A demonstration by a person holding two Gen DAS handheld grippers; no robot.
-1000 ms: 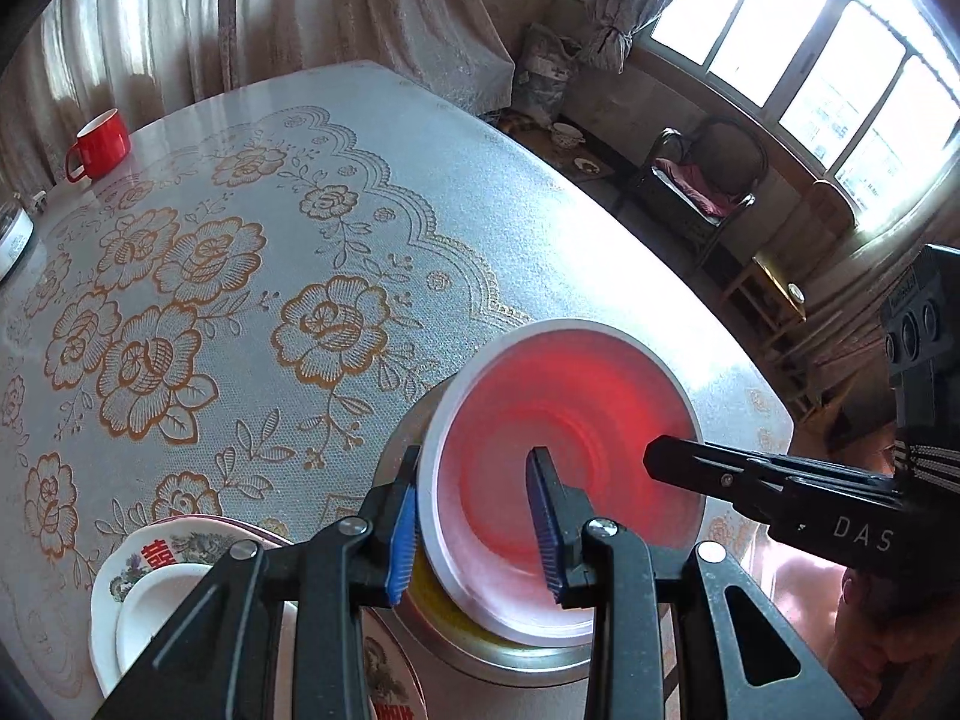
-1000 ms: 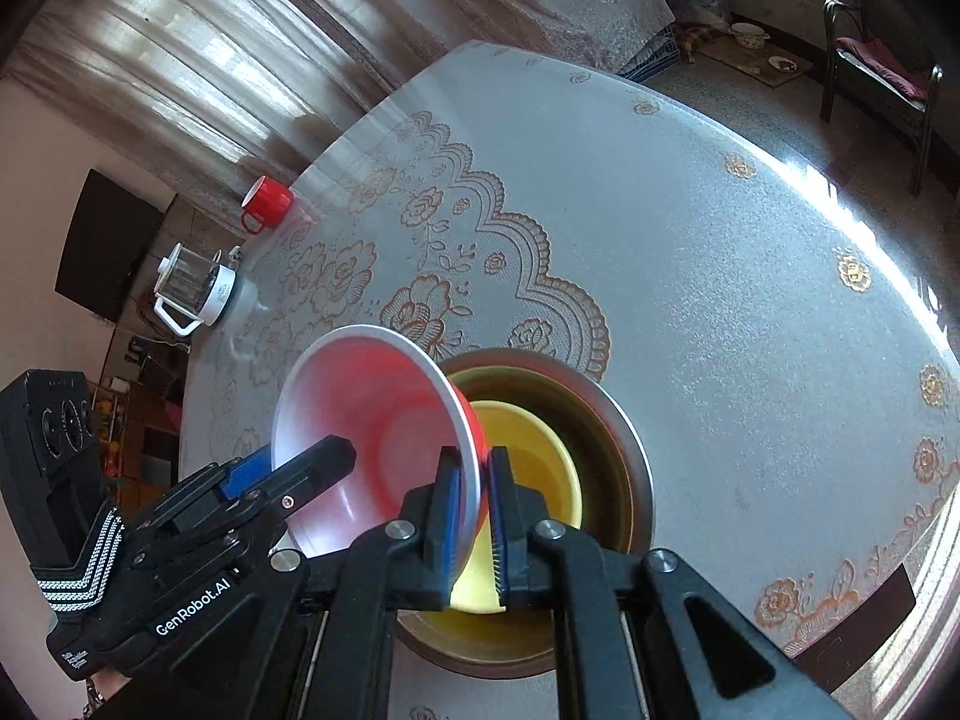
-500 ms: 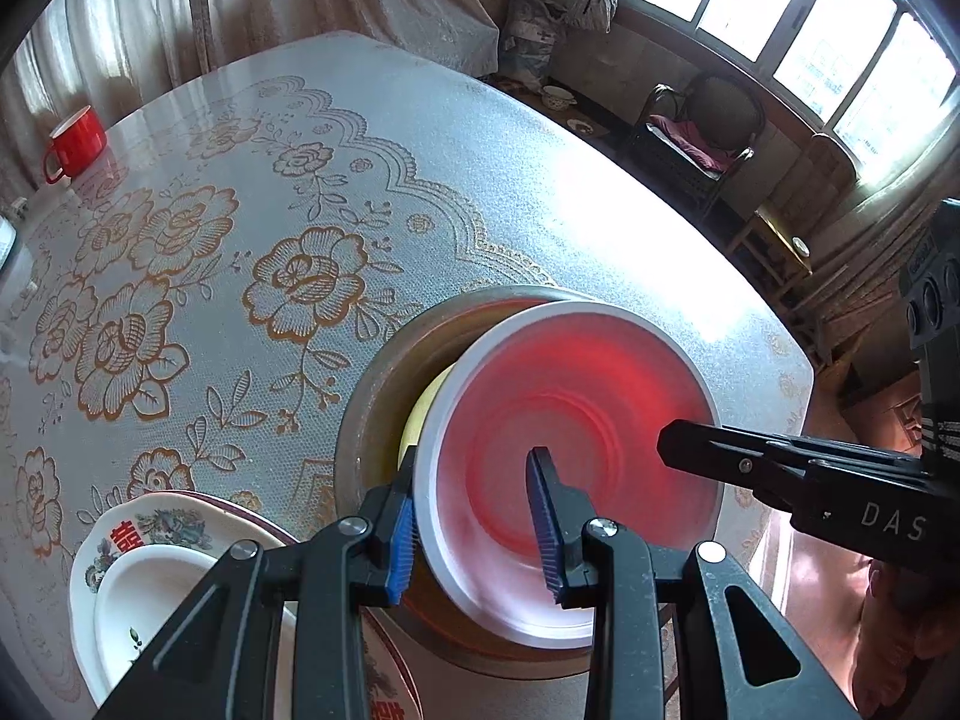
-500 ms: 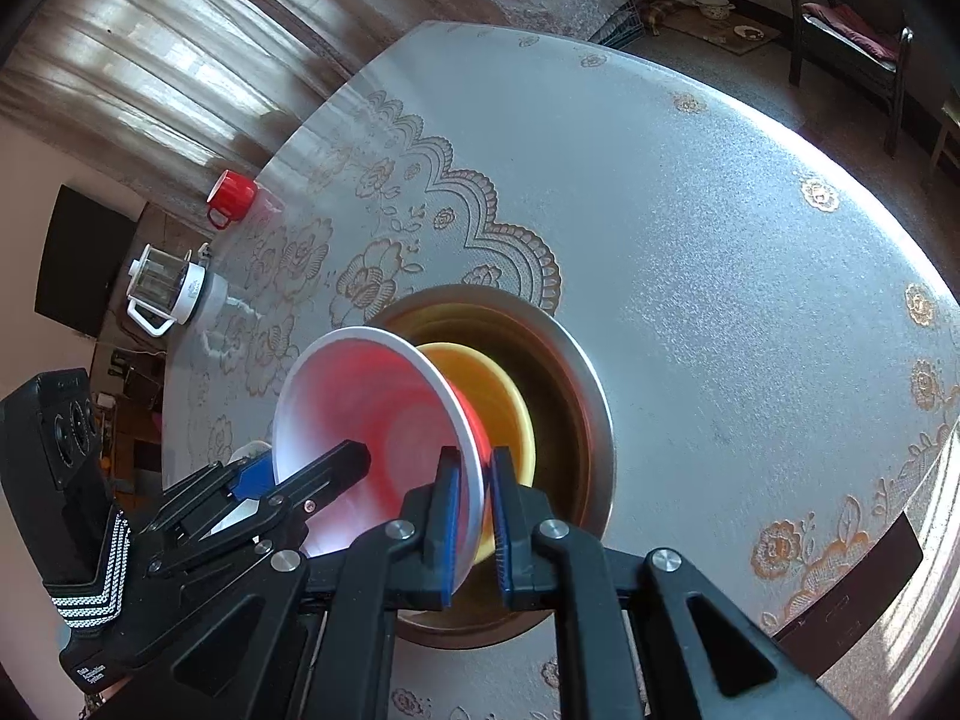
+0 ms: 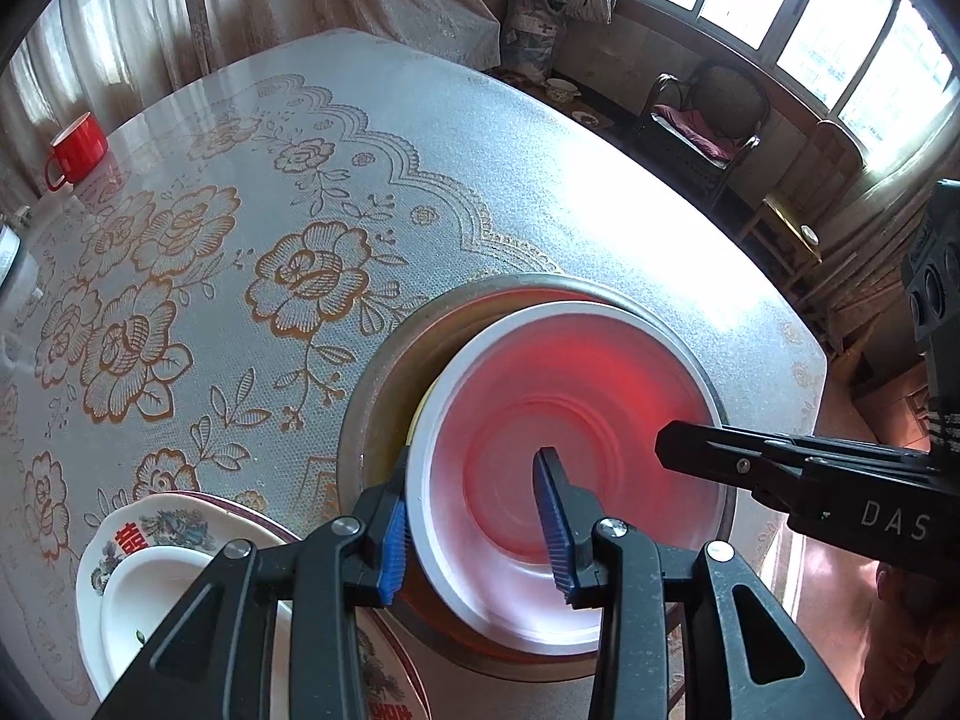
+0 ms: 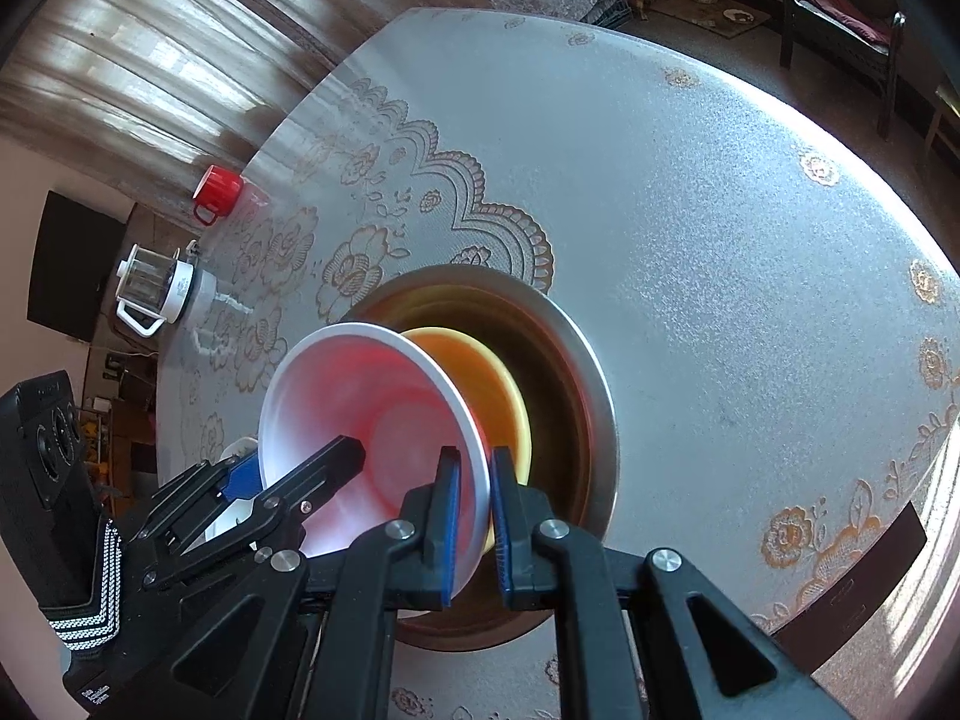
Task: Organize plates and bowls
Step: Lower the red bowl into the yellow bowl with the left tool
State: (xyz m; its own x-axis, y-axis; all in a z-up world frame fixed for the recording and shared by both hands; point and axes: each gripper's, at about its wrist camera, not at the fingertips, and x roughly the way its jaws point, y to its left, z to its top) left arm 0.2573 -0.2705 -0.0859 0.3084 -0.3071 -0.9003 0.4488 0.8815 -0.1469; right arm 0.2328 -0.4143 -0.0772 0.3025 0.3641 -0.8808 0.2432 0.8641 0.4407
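The red bowl [image 5: 576, 450], white inside with a red glow through its wall, is tilted over the yellow bowl [image 6: 480, 372], which sits inside a large steel basin [image 6: 594, 396] on the surface [image 5: 480, 180]. In the left wrist view only a thin yellow edge [image 5: 420, 414] shows past the red bowl's rim.

The right tongs [image 6: 474, 516] are clamped on the rim of the red bowl: one blue pad is inside the bowl and the other is outside, both pressing on the thin wall. The left tongs [image 5: 474, 516] straddle the opposite rim. Their jaws have just been opening a little, and the rim stands between them. The pad inside the bowl [image 5: 552, 516] is clearly free of the wall; the outer pad [image 5: 393, 546] is just beside the rim, so this side has no grip.

Just beside the basin, on the near left in the left wrist view, a patterned plate [image 5: 162, 525] with red characters carries a small white bowl [image 5: 144, 594].

The surface is covered with a lace-pattern cloth with golden roses. Well apart, at its far edge, a red mug [image 5: 78, 144] stands upright, and near it a glass jug with white handle [image 6: 150, 294]. Beyond the surface a dark chair [image 5: 702, 120] with a pink cushion stands below the windows.
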